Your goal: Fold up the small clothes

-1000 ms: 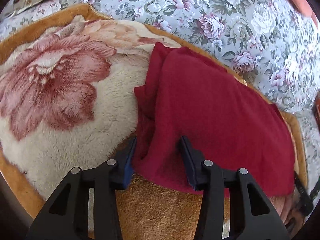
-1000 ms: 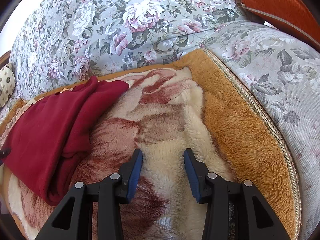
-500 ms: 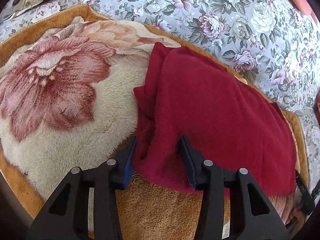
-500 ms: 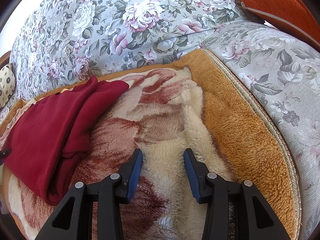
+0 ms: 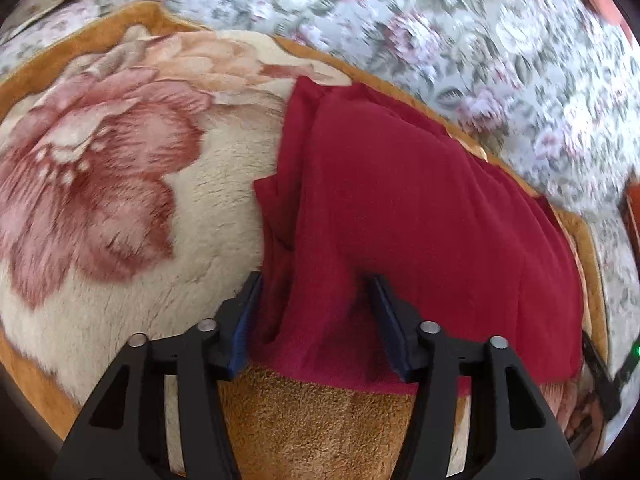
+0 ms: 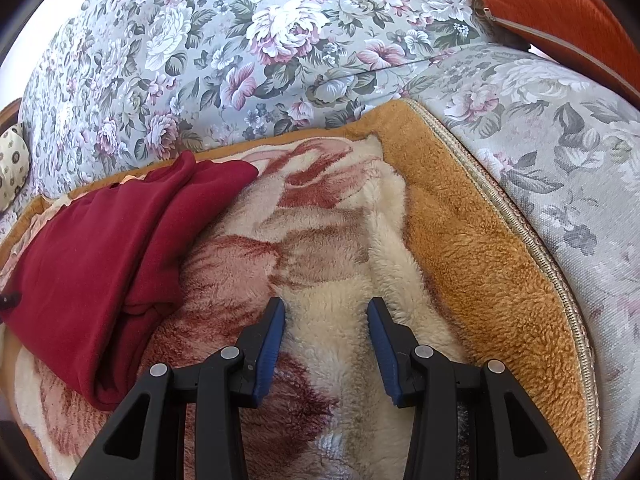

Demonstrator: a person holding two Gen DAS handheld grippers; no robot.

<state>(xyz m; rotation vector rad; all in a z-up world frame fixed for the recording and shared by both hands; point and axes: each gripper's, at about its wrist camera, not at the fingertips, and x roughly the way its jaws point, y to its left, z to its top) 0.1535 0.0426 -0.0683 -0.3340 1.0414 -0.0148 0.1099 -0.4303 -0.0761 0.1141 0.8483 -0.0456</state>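
Observation:
A dark red garment (image 5: 400, 200) lies folded on a plush flower-patterned blanket (image 5: 120, 200). My left gripper (image 5: 314, 284) straddles its near left edge, where a bunched fold of the cloth sits between the blue pads. The jaws are opening and the fold looks slack. In the right wrist view the garment (image 6: 100, 248) lies at the left. My right gripper (image 6: 326, 308) hovers open over the bare blanket (image 6: 340, 240), to the right of the garment, with nothing between its fingers.
The blanket covers the seat of a floral sofa (image 6: 240, 60), whose backrest rises behind. An orange cushion (image 6: 560, 12) sits at the upper right, a pale patterned cushion (image 6: 12, 160) at the far left. The blanket's tan border (image 6: 480, 240) runs along the right.
The left gripper's jaws have spread wider around the garment's edge, and the left view has shifted a little and blurred. The right gripper has not moved.

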